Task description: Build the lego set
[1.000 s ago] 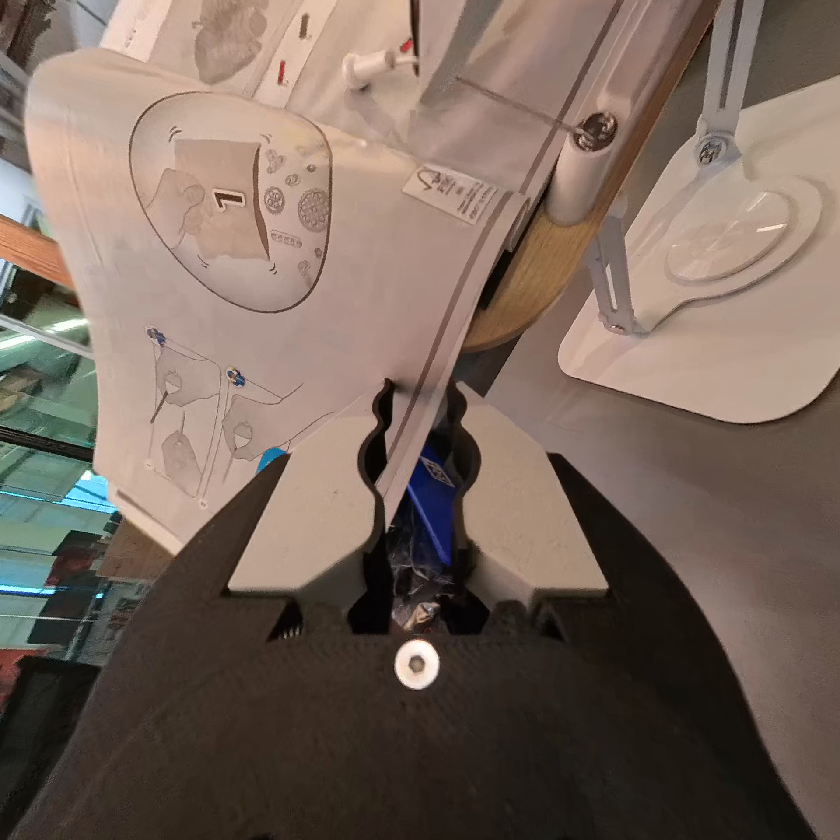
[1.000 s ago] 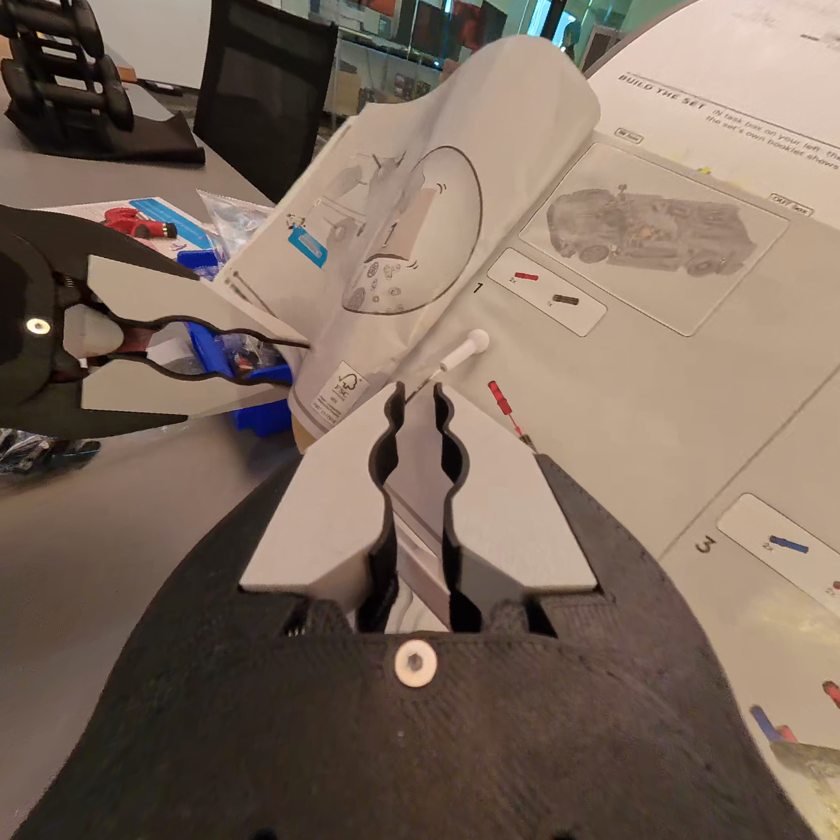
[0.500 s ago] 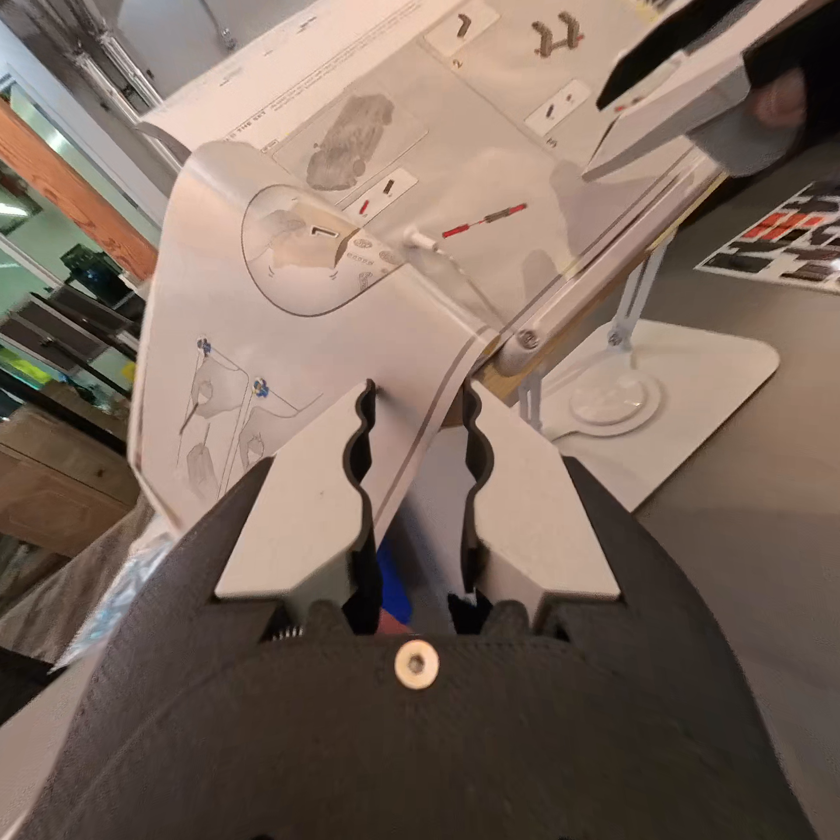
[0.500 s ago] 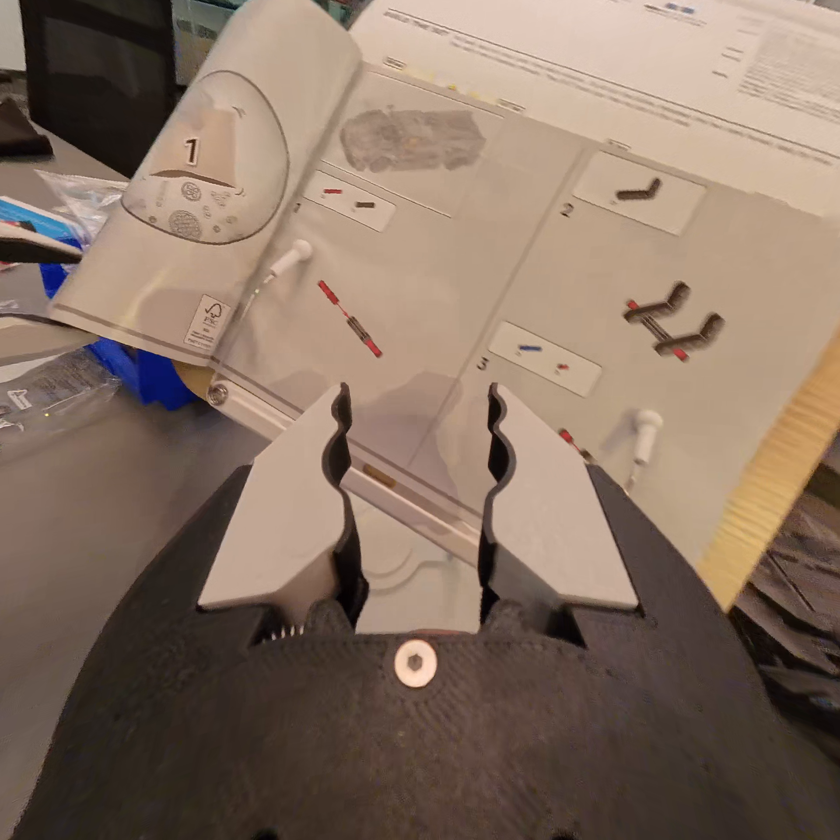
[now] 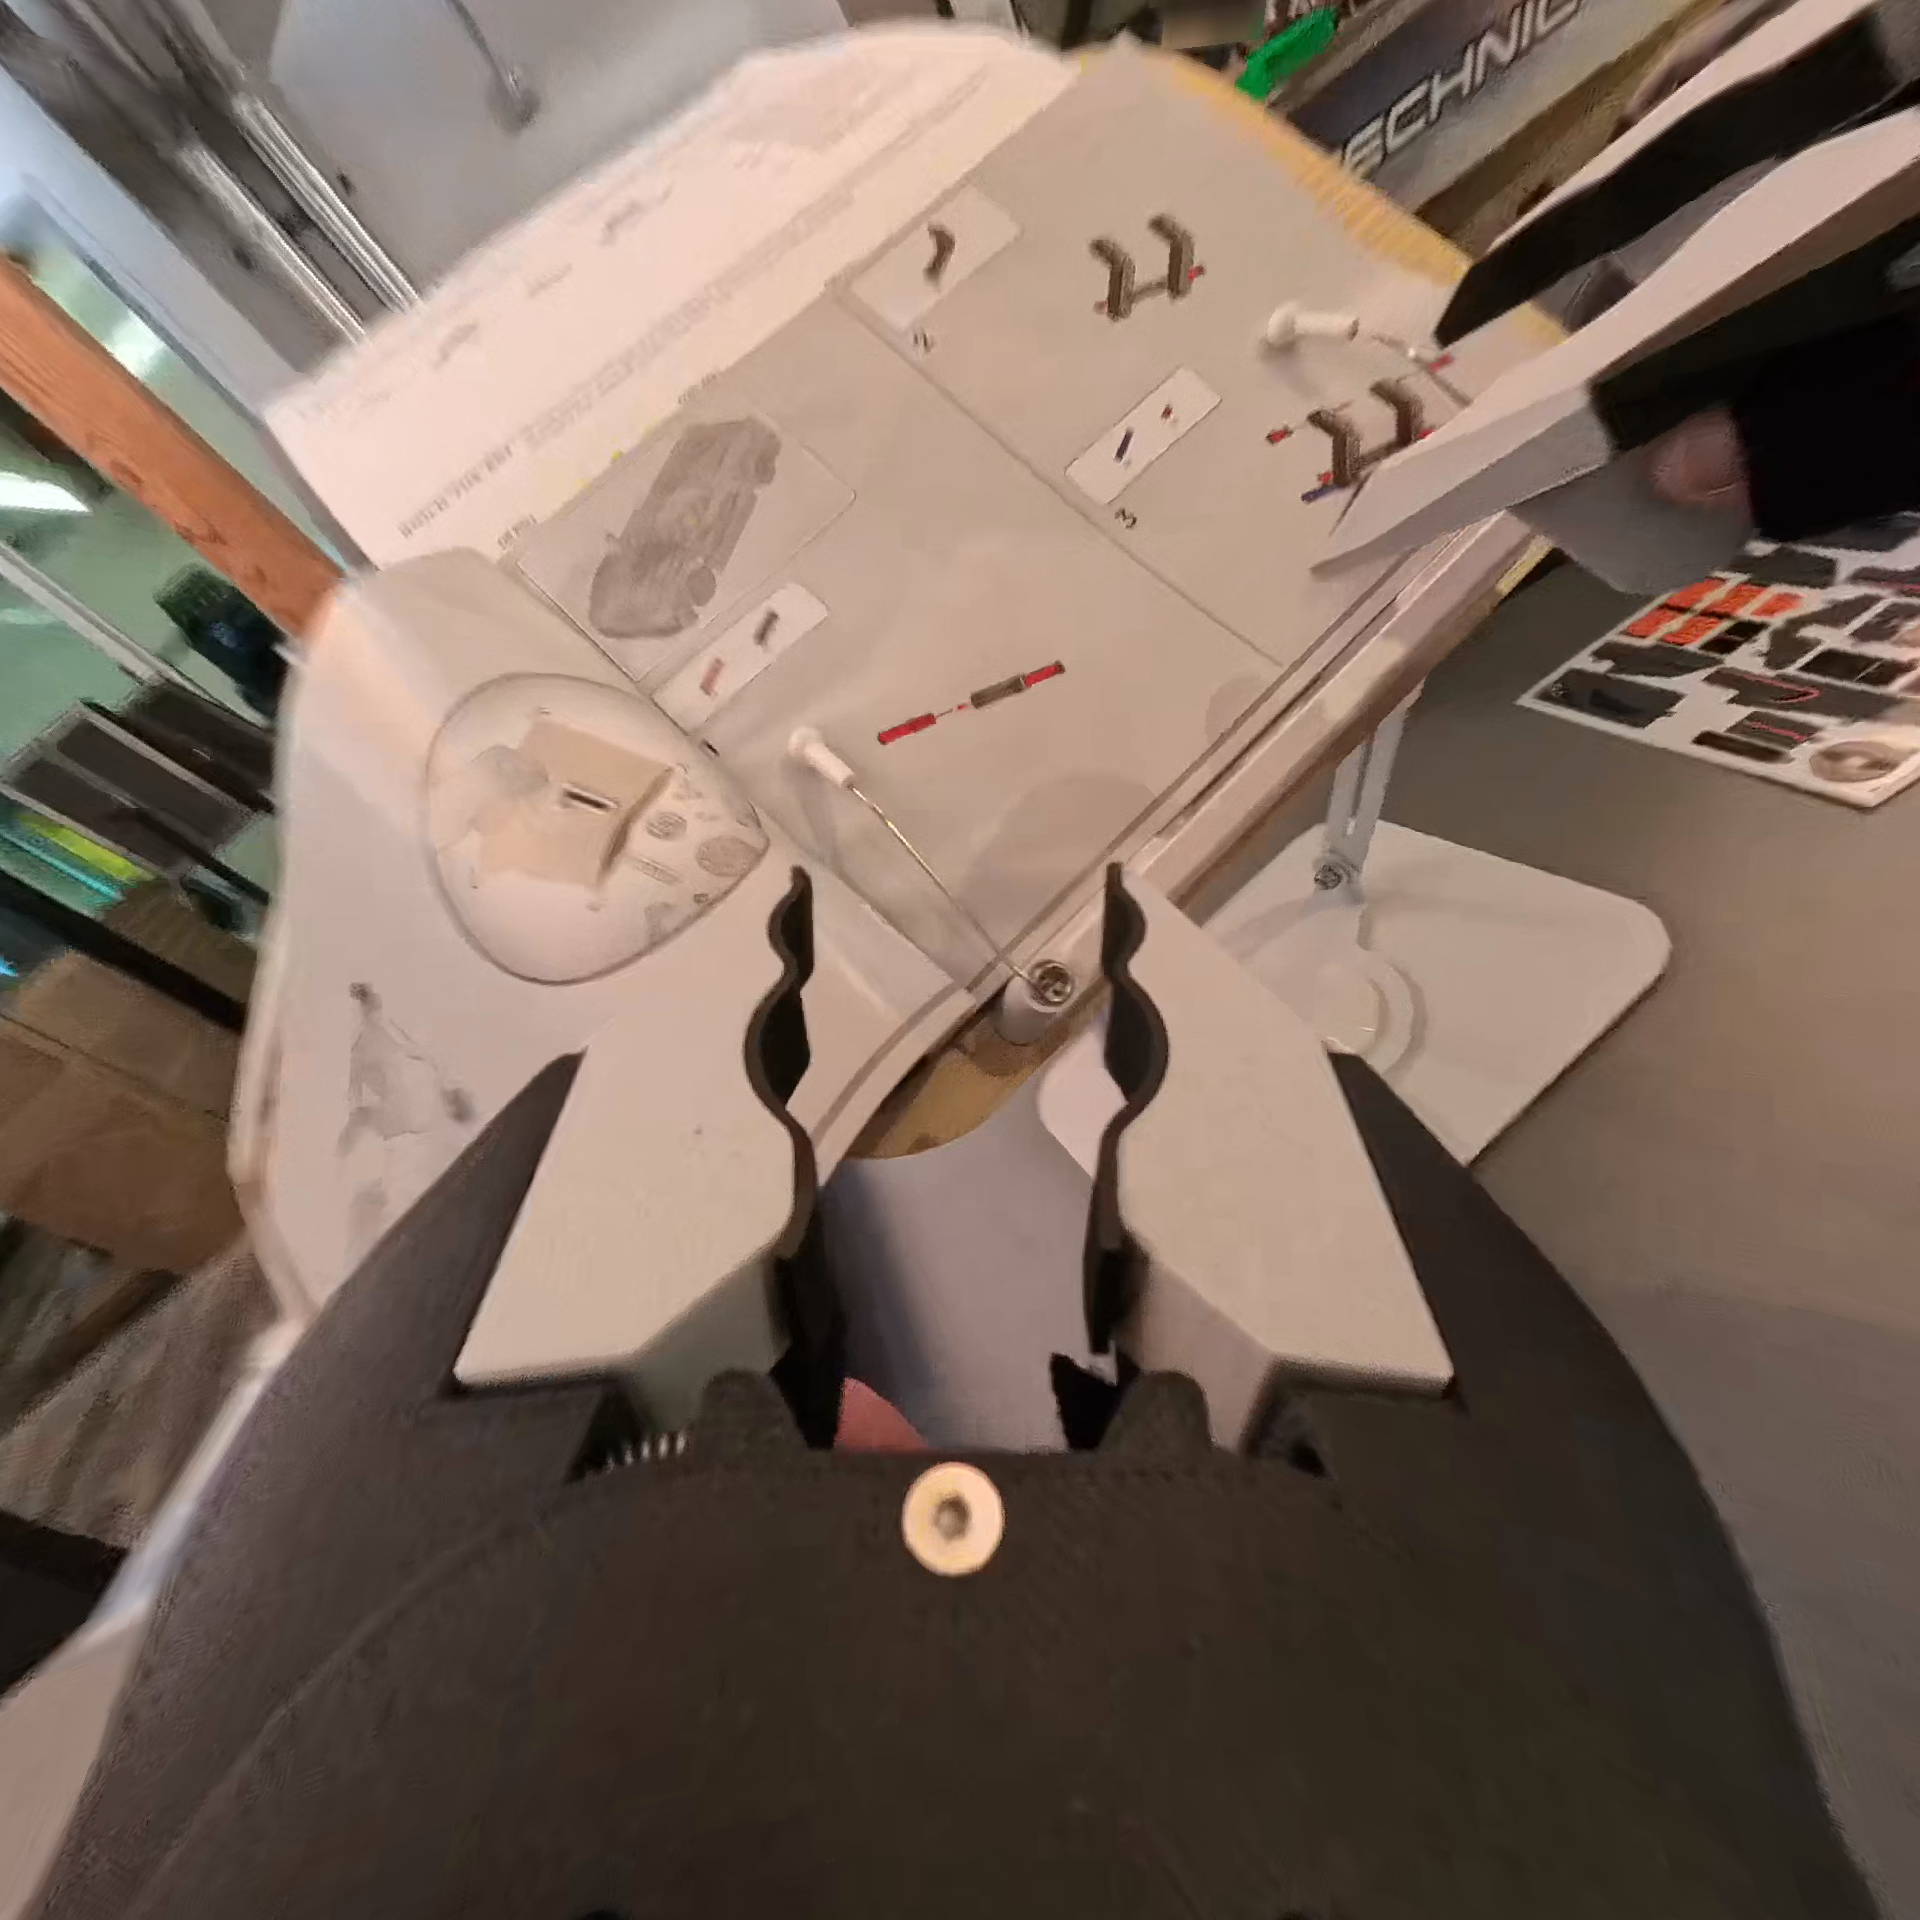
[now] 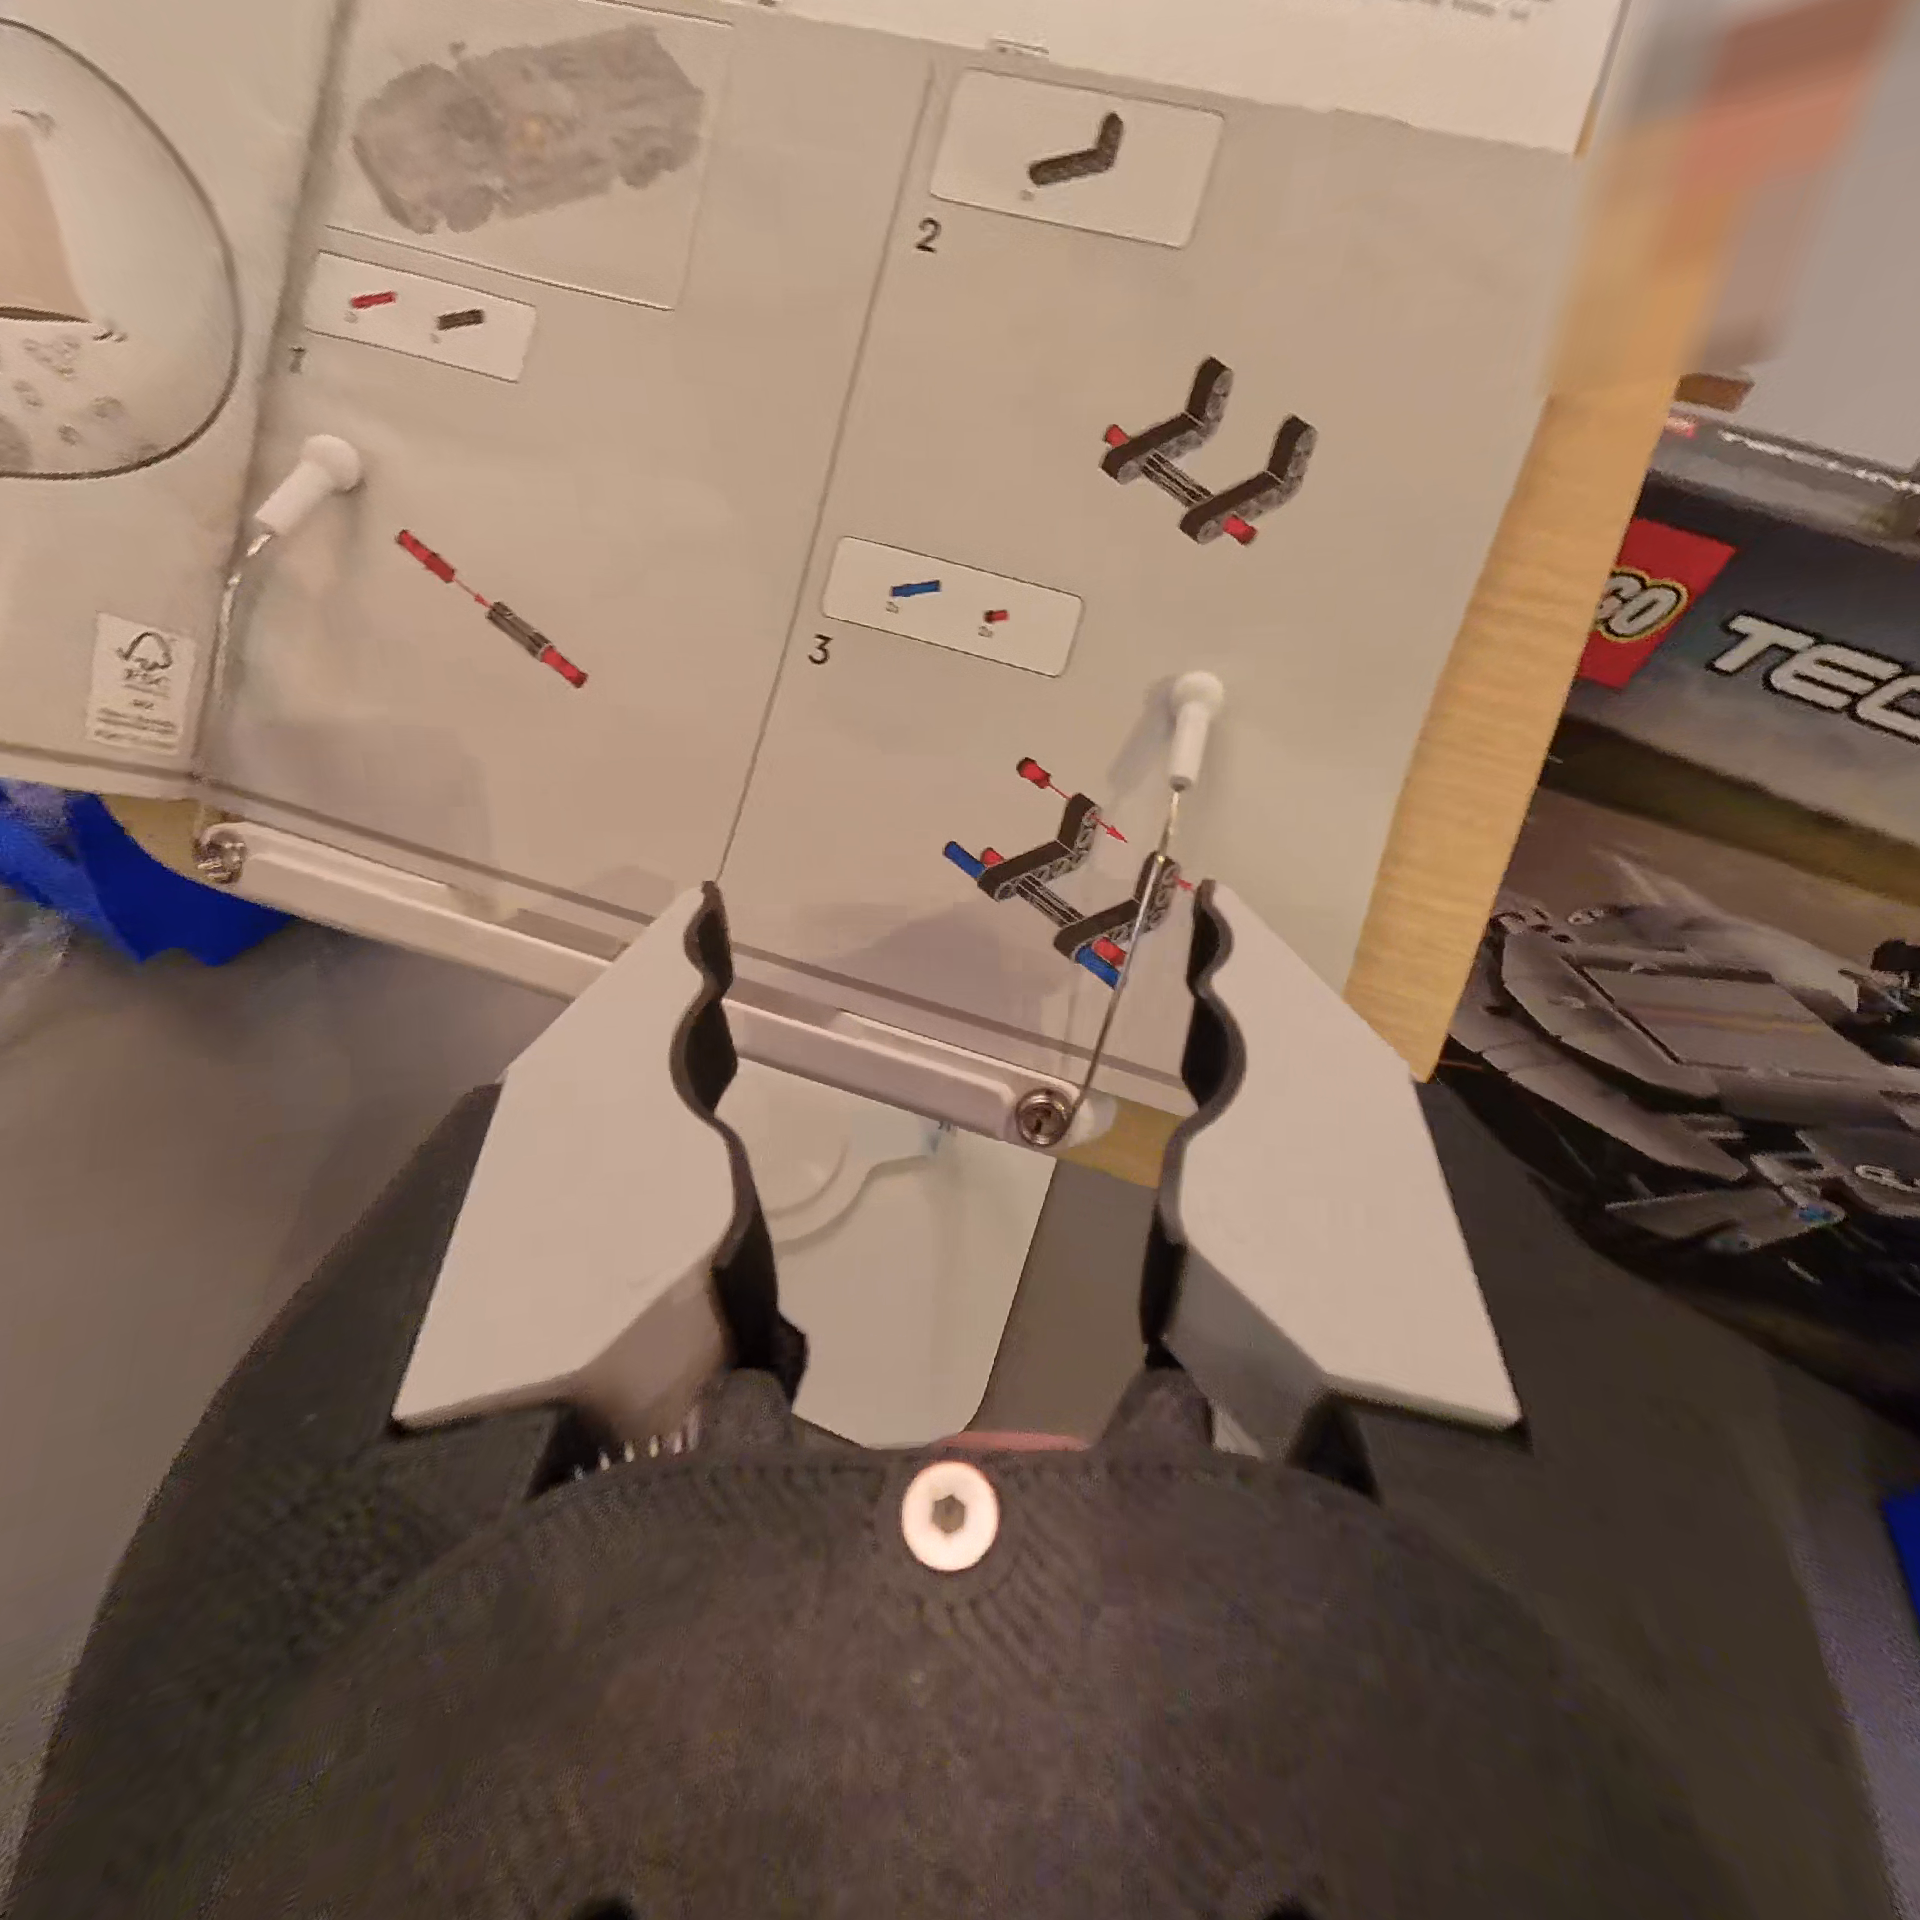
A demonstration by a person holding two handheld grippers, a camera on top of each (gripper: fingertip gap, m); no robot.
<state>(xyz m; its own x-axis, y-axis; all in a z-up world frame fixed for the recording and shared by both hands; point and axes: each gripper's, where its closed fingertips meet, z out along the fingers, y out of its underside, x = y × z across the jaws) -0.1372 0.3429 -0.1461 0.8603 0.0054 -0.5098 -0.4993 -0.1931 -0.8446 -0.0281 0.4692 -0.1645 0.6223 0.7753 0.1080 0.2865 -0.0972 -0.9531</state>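
Lego instruction booklet (image 6: 644, 644) sits open on a tilted book stand (image 6: 904, 1070) on the bench (image 5: 1683, 1195), wire page holders (image 6: 1184, 727) pinning the spread; set box (image 6: 1714, 831) is just right of the stand. Left claw (image 5: 951, 925) and right claw (image 6: 951, 914) both gape wide and empty in front of the stand's lower ledge. Risk, as I judge it: the curled left page (image 5: 416, 831) isn't pinned and could flop back over step 1, and a claw bumping the ledge could tip the stand.
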